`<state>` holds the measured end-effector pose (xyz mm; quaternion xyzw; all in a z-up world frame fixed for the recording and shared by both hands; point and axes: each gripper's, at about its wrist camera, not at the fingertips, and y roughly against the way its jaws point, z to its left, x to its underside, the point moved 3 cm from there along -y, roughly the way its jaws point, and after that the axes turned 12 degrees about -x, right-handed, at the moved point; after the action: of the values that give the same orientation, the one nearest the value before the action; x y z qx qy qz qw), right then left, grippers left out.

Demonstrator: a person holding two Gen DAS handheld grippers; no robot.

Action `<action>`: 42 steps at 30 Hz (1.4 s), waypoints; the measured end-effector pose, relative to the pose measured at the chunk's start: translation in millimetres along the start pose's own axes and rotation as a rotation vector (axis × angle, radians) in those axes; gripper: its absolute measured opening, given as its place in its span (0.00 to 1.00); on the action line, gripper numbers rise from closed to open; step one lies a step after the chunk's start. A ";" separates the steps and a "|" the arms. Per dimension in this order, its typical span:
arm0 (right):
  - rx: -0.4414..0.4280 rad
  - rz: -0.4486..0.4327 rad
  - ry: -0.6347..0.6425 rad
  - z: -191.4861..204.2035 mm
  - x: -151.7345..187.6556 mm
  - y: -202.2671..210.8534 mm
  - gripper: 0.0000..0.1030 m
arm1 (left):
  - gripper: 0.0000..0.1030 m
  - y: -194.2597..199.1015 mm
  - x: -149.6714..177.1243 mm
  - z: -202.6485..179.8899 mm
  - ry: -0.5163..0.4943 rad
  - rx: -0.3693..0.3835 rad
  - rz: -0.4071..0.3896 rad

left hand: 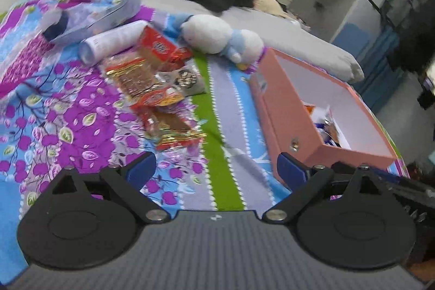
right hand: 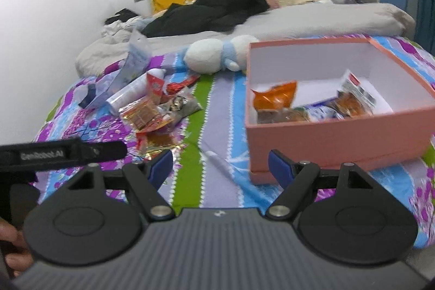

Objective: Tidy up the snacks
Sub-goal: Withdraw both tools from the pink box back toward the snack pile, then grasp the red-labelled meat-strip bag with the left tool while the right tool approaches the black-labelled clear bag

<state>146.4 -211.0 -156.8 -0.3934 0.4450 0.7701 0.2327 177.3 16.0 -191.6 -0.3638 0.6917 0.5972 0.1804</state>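
Observation:
A pile of snack packets (left hand: 152,83) in red, gold and clear wrappers lies on the patterned bedspread (left hand: 68,113), also seen as a snack pile (right hand: 152,116) in the right wrist view. To its right stands an open pink box (left hand: 320,148) (right hand: 339,137) holding several snack packets (right hand: 312,105), one of them orange. My left gripper (left hand: 214,167) hovers open over the bedspread, short of the pile, nothing between its fingers. My right gripper (right hand: 220,164) is open and empty too, just left of the box's near corner.
A white and blue plush toy (left hand: 220,37) (right hand: 214,56) lies behind the snacks. A white tube (left hand: 114,42) and a clear plastic bag (left hand: 98,15) sit at the pile's far left. Grey bedding (right hand: 299,20) and black clothes (right hand: 212,7) fill the bed's far end. The left gripper's body (right hand: 54,154) enters the right view.

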 end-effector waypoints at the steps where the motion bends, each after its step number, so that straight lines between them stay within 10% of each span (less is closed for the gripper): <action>1: -0.003 0.001 0.019 3.1 -4.3 -4.4 0.76 | 0.95 -3.9 -0.1 4.0 0.012 -0.004 0.000; 18: -0.083 0.093 0.149 24.1 -44.6 -105.9 0.76 | 0.92 -105.9 -0.2 59.3 0.167 0.037 0.070; 23: -0.088 0.133 0.163 16.3 -55.7 -142.1 0.76 | 0.76 -135.8 -6.6 62.2 0.159 0.056 0.097; 42: -0.070 0.146 0.108 -6.7 -73.0 -273.0 0.76 | 0.67 -194.5 -36.3 55.6 0.053 0.085 0.087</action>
<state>385.0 -82.2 -236.5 -0.4088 0.4571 0.7778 0.1377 331.1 75.4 -314.2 -0.3409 0.7361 0.5648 0.1513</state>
